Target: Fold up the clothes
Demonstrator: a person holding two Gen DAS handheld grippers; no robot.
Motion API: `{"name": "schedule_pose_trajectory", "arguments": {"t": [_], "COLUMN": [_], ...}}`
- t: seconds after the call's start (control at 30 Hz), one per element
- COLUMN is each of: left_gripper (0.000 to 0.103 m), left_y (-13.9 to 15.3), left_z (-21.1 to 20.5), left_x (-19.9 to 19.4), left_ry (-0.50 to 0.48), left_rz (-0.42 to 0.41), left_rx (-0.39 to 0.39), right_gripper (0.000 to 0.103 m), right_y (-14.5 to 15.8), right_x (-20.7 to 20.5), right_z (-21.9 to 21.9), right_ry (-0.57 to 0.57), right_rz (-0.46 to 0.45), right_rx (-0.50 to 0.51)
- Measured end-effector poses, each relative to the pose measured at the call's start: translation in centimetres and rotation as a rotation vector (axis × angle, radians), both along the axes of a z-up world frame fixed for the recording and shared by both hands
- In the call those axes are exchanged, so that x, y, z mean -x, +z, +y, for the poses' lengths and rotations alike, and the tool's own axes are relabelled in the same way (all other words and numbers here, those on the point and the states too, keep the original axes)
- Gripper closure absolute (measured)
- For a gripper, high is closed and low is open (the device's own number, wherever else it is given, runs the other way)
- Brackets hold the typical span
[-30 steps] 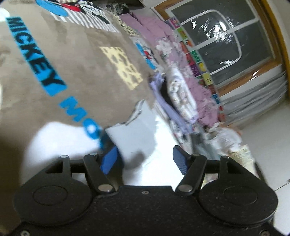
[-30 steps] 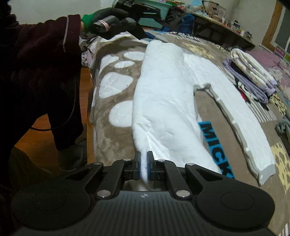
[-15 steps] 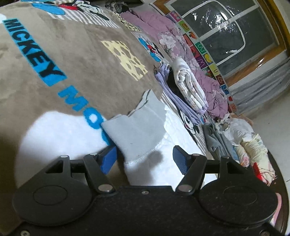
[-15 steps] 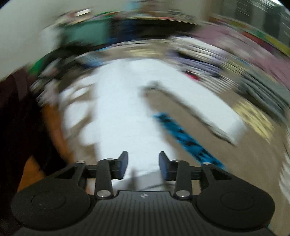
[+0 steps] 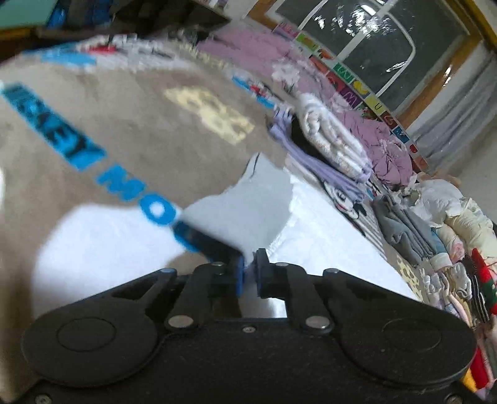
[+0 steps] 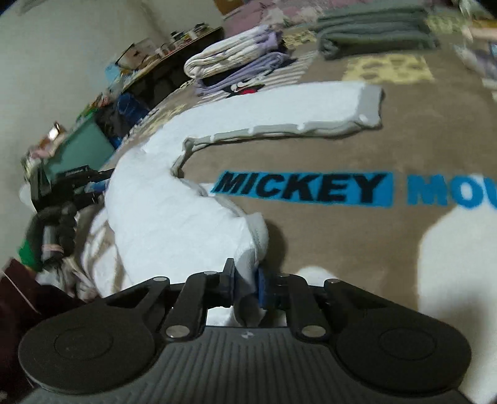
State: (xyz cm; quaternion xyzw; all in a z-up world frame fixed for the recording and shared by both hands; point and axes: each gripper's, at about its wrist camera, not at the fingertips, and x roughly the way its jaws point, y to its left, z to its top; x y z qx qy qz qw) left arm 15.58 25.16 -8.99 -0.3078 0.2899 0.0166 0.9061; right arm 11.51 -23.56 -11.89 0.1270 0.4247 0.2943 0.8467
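Note:
A white fleece garment (image 6: 174, 211) with grey trim lies on a brown Mickey Mouse blanket (image 6: 388, 149). One long leg with a grey cuff (image 6: 371, 101) stretches across the blanket. My right gripper (image 6: 245, 287) is shut on a bunched white end of the garment. In the left wrist view my left gripper (image 5: 248, 272) is shut on the garment's grey cuff (image 5: 245, 205), which stands up from the white fleece (image 5: 313, 230).
Folded stacks lie on the blanket: a white and lilac pile (image 5: 326, 146) (image 6: 239, 59), grey folded clothes (image 6: 376, 29) (image 5: 403, 230). More clothes (image 5: 459, 273) sit at the right edge. A window (image 5: 366, 40) is behind. A cluttered desk (image 6: 146, 62) stands far left.
My left gripper closed on the grey cuff. My right gripper let go of the white edge, opened while swinging fast, and is now shut on another bunched end of the garment.

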Motion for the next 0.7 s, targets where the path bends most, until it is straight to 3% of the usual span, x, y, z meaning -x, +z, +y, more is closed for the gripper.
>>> {"name": "schedule_pose_trajectory", "arguments": {"t": [0.2,0.27,0.33,0.4,0.43,0.57,0.7], "left_gripper": [0.097,0.087,0.072,0.07,0.07,0.07,0.07], "left_y": [-0.9,-0.6,0.6,2.1,2.6,3.6,2.1], "left_z": [-0.1,-0.2,-0.3,-0.8,-1.2,-4.1,-7.8], "left_x": [0.1,0.1,0.8,1.5,1.6,1.3,-0.8], "left_ry": [0.009,0.007,0.041,0.093,0.076,-0.045,-0.179], "left_rz": [0.091,0.113,0.106,0.061,0.018,-0.115,-0.099], "left_rx": [-0.067,-0.1,-0.196,-0.314,-0.306,-0.305,-0.361], "right_gripper": [0.088,0.085,0.08,0.071,0.063,0.059,0.06], "right_y": [1.0,1.0,0.9,0.8,1.0,2.9,4.0], "right_x": [-0.2,-0.2,-0.1,0.0,0.2,2.2,3.2], "right_z": [-1.8,-1.5,-1.3,-1.1,-0.9,0.5,3.6], "right_ry": [-0.05,-0.062,-0.075,-0.087,-0.095,-0.11,-0.007], "right_rz": [0.033,0.024,0.014,0.005,-0.015,-0.207,-0.335], "right_rx": [0.001,0.03,0.059,0.088,0.112,0.249,0.28]}}
